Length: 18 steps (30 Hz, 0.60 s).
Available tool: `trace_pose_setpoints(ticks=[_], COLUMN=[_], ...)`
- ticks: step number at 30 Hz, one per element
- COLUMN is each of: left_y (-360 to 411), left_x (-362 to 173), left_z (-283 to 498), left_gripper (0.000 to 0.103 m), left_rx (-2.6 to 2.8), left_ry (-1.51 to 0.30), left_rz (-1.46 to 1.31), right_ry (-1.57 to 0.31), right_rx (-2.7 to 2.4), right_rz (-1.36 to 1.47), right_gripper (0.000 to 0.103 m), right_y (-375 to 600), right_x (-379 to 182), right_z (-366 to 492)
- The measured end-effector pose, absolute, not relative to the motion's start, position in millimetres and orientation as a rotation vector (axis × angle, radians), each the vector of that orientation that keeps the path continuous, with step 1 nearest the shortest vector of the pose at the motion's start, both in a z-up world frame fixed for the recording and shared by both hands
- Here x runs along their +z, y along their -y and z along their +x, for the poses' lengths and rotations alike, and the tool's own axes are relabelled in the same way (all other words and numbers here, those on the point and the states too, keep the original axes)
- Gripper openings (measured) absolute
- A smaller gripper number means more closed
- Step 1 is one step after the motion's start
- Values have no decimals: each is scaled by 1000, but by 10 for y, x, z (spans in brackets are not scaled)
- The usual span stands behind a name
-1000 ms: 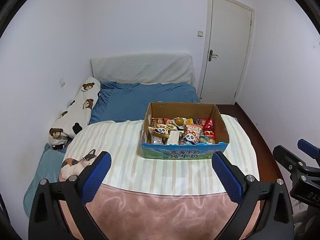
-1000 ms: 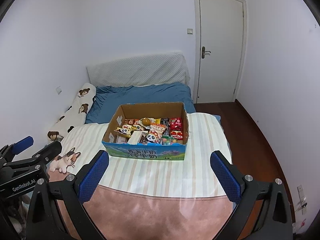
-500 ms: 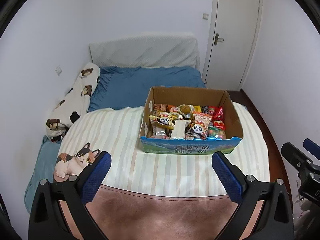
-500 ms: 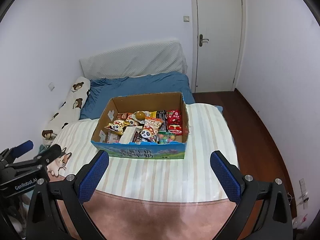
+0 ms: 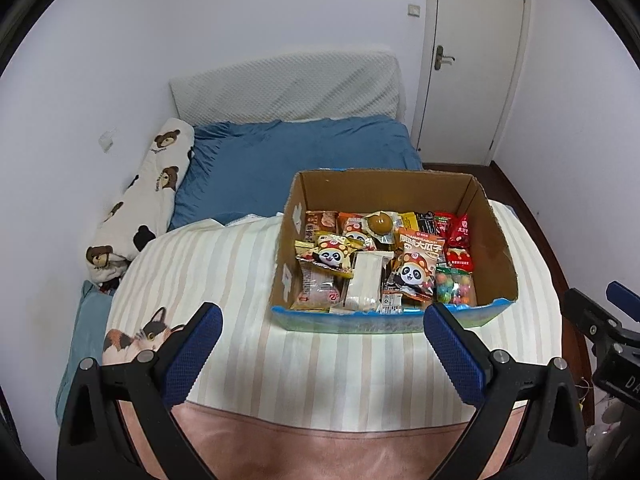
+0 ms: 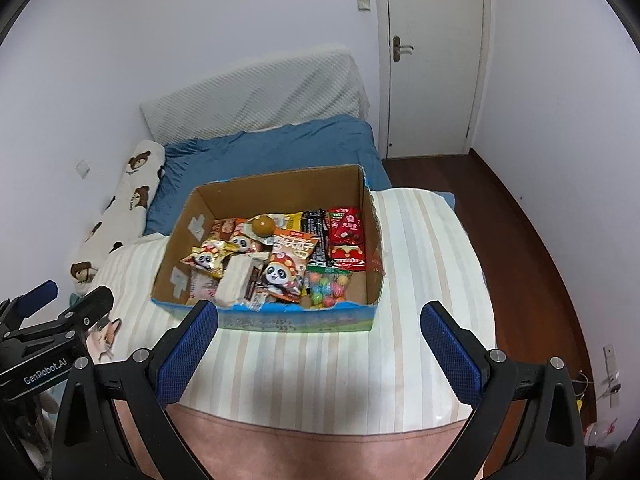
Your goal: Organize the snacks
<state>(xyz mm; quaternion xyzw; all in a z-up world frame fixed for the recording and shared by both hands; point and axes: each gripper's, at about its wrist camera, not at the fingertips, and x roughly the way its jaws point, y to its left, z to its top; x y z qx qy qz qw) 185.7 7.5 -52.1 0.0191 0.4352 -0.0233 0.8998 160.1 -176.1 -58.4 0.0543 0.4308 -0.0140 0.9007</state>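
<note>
- Plainly, a cardboard box with a blue printed front sits on a striped cream blanket spread over the near part of a bed.
- Inside the box lies a loose heap of snacks: two panda-print packets, a white wrapped bar, a pink packet in the near left corner, a clear bag of coloured candy balls in the near right corner, red packets along the right wall, and a round brown sweet in clear wrap toward the back.
- The left gripper hangs over the blanket just short of the box's front, its jaws spread wide with nothing between them; its right blue pad overlaps the box's front edge in the left wrist view.
- The right gripper hovers in the same way, jaws fully apart and empty, and its left pad overlaps the box's near left corner in the right wrist view.
- Each gripper shows at the edge of the other's view, the two side by side and apart.
- A cat picture is printed on the blanket's left edge, near the left gripper.
- Behind the blanket lies a blue duvet, with a long bear-print pillow along the left wall and a white quilted headboard beyond.
- A shut white door stands in the far right corner, above dark wooden floor.
</note>
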Motion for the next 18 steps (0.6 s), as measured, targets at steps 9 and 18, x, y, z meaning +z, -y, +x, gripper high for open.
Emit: trace_pose_setpoints(ticks=[9,18], left_y=[81,134], left_x=[-805,-967], left_z=[2273,2429], left_gripper=[103,103], left_rx=[-97,-114], left_ry=[-1030,-1100], left_rz=[40,56], right_ry=[-1017,-1095], right_rx=[-21,-9], right_rz=[123,128], right_gripper=[103,103], right_y=[1807,1804], right_x=[-921,-1140], right_z=[2102,2280])
